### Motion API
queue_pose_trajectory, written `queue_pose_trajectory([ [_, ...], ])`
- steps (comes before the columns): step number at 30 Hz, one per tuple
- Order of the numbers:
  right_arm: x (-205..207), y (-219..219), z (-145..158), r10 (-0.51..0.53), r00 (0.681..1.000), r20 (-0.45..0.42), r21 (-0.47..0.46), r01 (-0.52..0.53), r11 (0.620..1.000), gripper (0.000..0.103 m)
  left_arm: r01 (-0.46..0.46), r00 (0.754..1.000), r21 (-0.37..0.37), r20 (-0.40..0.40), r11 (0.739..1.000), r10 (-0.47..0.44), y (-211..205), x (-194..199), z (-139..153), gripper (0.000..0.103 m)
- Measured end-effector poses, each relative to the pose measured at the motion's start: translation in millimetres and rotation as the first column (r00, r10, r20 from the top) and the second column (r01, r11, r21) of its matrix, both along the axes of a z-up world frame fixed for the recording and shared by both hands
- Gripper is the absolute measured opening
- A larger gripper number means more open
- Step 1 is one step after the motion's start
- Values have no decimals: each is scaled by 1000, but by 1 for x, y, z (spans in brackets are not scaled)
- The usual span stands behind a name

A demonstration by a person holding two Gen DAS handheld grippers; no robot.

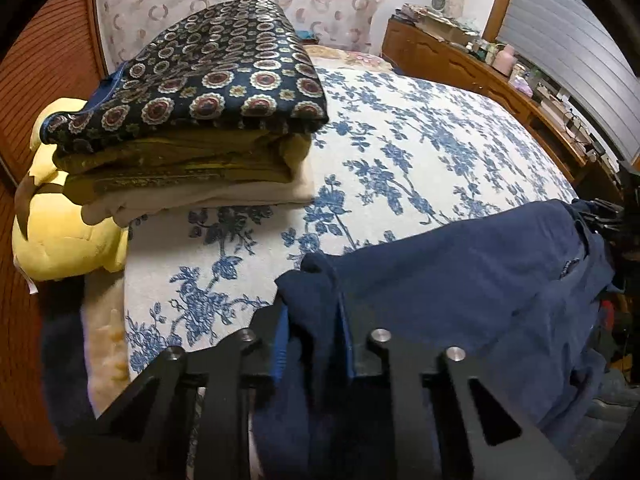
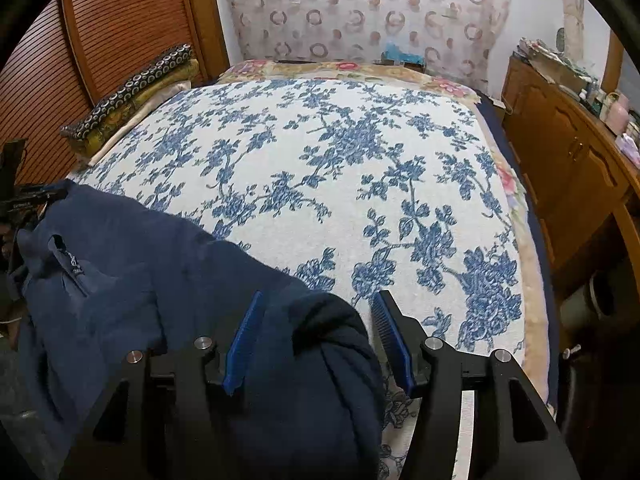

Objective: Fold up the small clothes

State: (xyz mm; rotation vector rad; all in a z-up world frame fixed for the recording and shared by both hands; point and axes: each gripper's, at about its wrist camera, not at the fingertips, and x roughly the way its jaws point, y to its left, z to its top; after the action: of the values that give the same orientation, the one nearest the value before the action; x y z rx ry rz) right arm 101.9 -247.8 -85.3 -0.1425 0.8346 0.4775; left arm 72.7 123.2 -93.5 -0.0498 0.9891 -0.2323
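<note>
A navy blue garment (image 1: pixel 460 280) hangs stretched between my two grippers above the near edge of the bed. My left gripper (image 1: pixel 314 316) is shut on one bunched corner of it. In the right wrist view my right gripper (image 2: pixel 316 320) stands open, its blue pads (image 2: pixel 244 340) wide apart, with the other bunched end of the garment (image 2: pixel 312 360) lying between them. A small label and neck opening show on the cloth (image 2: pixel 72 264). The left gripper shows at the far left edge of the right wrist view (image 2: pixel 16 200).
The bed has a white cover with blue flowers (image 2: pixel 340 168). A stack of folded cloths (image 1: pixel 200 120) and a yellow plush toy (image 1: pixel 56 224) lie at the bed's left side by a wooden slatted door (image 2: pixel 120 32). A wooden cabinet (image 2: pixel 568 152) with clutter stands on the right.
</note>
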Motion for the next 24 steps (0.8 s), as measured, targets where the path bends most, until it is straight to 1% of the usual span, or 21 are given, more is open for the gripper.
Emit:
queue_pose_trajectory([
  [2,-2,2,0,13,1000,2,-9,-13,1000,59,-2,1000,5,6,1000,2,-3,-3,0,18],
  [5,-2,3,1,18,1000,5,-26,-18,999,59,-6,1000,27,18,1000,6,-8,-5,1,16],
  [7,0,2,1,22,1000,-7,-19,-22,1000,59,-8,1000,21,24,1000,8,-9,-6,2,14],
  [10,0,1,0,33,999,-12,-6,-33,999,58,-12,998,10,56,1000,12,-12,-12,8,12],
  [13,-4,1,0,47,999,-12,8,-47,999,46,-13,995,-10,97,1000,14,-13,-22,17,11],
  [15,-10,1,1,65,998,-8,20,-64,998,28,-17,991,-23,133,1000,20,-14,-31,27,11],
  [17,-18,1,4,73,997,12,24,-73,997,15,-19,985,-40,171,999,26,-14,-41,38,11],
  [18,-23,0,7,76,997,22,36,-77,996,13,-19,981,-53,194,998,29,-14,-47,45,11],
  [20,-35,-5,17,79,996,50,71,-83,994,12,-11,974,-69,226,998,27,-16,-55,56,10],
  [22,-51,-14,33,40,992,118,83,-50,995,11,6,968,-94,252,996,18,-20,-61,69,10],
  [23,-60,-19,44,39,989,142,100,-53,994,10,14,962,-97,274,995,13,-23,-66,80,10],
  [24,-70,-23,54,42,985,165,113,-61,992,10,21,958,-94,287,995,7,-25,-67,84,10],
])
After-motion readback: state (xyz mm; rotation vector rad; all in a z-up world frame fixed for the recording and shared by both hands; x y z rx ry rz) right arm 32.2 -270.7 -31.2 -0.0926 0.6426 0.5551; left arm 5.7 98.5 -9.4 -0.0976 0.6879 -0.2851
